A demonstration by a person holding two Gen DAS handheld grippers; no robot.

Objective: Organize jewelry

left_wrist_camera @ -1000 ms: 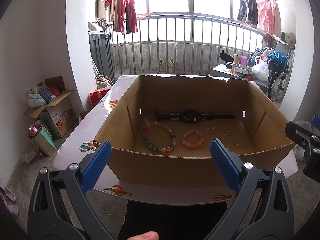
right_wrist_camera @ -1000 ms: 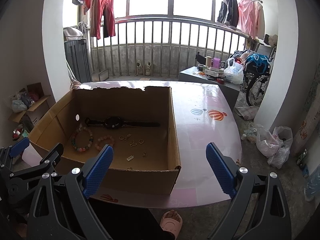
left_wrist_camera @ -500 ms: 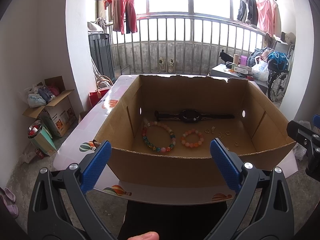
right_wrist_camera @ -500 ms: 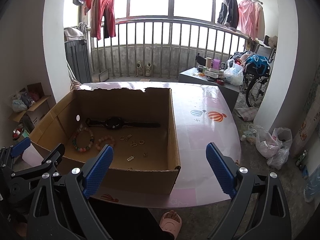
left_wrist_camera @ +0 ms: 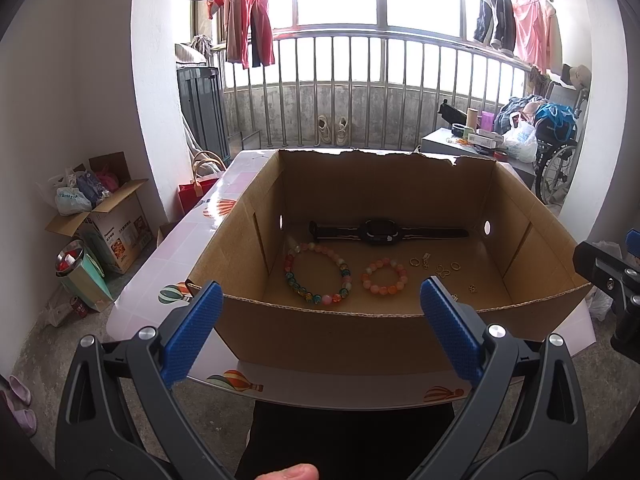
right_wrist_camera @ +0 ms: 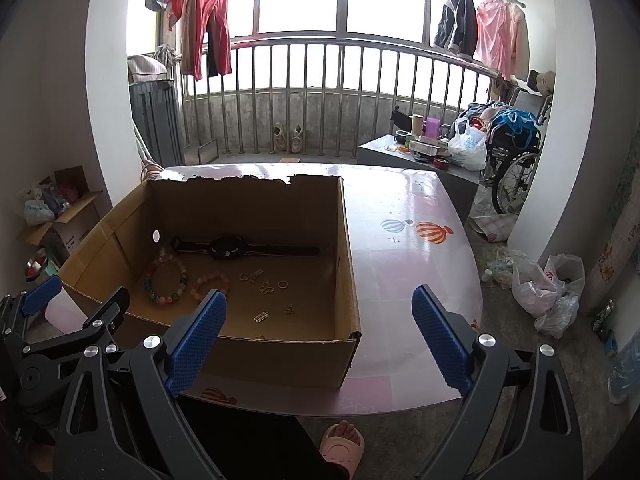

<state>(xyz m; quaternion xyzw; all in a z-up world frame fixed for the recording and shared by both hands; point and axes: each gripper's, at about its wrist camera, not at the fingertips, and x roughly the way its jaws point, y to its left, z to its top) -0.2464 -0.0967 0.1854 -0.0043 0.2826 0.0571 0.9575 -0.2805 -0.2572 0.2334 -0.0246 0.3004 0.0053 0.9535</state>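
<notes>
Left wrist view: left gripper (left_wrist_camera: 320,326) held back from the near wall of the cardboard box (left_wrist_camera: 360,334), blue pads spread wide, nothing between them. Watch (left_wrist_camera: 382,233) laid flat along the far wall. Large multicoloured bead bracelet (left_wrist_camera: 318,274) in front of it, small orange bead bracelet (left_wrist_camera: 384,277) just beside that on the right. Small gold pieces (left_wrist_camera: 438,266) scattered loosely further right — rings and charms, too small to sort by type. Edge of the right gripper visible at the right border.

Right wrist view: right gripper (right_wrist_camera: 318,338) likewise spread wide and empty, aimed at the near right corner of the box, partly over the pink table (right_wrist_camera: 412,248). All jewelry inside the box; none seen on the table top. Same layout confirmed — watch at the back, bracelets to the left, gold pieces mid-floor and well apart from one another. Left gripper visible at lower left, outside the box wall.

Stage: undetermined. Layout consistent either with pieces already placed or with pieces awaiting grouping.

Risks: gold pieces lie flat on cardboard — wide pads likely to slide over them or flick them away rather than pinch. Near wall stands tall; low approach could snag the rim and shove the light box across the glossy table. Bead bracelets may roll or spring out of a partial pinch.
</notes>
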